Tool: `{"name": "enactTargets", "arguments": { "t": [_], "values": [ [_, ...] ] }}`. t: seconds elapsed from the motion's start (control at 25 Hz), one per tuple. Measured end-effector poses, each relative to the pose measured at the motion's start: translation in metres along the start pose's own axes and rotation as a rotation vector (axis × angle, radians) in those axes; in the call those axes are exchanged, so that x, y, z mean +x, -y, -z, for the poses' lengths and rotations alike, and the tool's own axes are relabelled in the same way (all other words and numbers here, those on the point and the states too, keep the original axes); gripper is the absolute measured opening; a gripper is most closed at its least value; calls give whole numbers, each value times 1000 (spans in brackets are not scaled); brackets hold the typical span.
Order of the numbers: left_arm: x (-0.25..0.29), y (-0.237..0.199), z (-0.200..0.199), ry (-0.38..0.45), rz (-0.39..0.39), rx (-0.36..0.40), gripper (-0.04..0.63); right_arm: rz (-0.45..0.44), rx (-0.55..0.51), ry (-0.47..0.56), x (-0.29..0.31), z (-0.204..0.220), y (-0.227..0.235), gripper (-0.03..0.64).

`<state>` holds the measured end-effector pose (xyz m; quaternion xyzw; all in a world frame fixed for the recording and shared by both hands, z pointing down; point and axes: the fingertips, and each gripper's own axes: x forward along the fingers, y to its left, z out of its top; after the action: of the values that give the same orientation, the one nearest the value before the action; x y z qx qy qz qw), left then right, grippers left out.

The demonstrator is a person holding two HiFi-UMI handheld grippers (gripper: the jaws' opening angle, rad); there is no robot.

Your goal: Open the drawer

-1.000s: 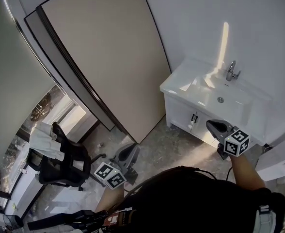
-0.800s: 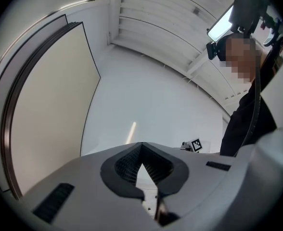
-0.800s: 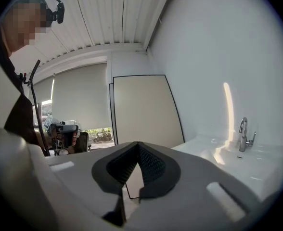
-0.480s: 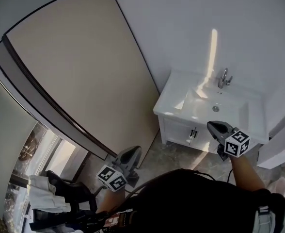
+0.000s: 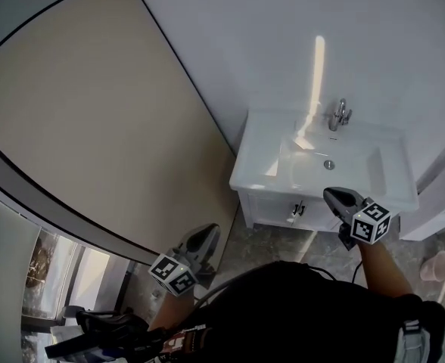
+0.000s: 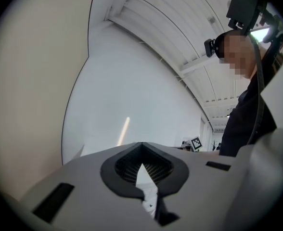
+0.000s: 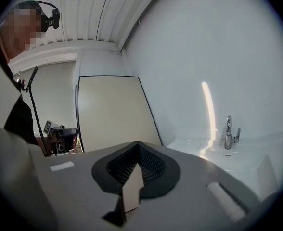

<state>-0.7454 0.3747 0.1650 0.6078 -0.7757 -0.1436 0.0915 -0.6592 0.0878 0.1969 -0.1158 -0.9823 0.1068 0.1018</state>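
My 2 grey tools, left tool (image 5: 204, 234) and right tool (image 5: 334, 196), are closed and empty, ribbed black pads (image 7: 153, 165) together. Ahead: glossy white boxy vanity (image 5: 264, 157), curved chrome tap (image 5: 338, 114).

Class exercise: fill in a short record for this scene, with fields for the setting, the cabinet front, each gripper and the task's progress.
Setting: white vanity cabinet with basin and faucet, against a white wall; beige panel to its left
Cabinet front: closed; dark handles near the middle
Left gripper: jaws together, empty, well away from the cabinet
Right gripper: jaws together, empty, short of the cabinet
Task progress: nothing opened yet
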Motion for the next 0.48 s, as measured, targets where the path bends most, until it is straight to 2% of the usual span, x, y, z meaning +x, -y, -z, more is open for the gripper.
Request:
{"name": "enactTargets", "arguments": {
  "t": [0.16, 0.48],
  "values": [
    [46, -18, 2, -12, 0, 10, -9, 6, 22, 8, 16, -4, 50, 2],
    [168, -32, -7, 6, -51, 9, -9, -93, -22, 8, 59, -53, 161, 2]
  ]
}}
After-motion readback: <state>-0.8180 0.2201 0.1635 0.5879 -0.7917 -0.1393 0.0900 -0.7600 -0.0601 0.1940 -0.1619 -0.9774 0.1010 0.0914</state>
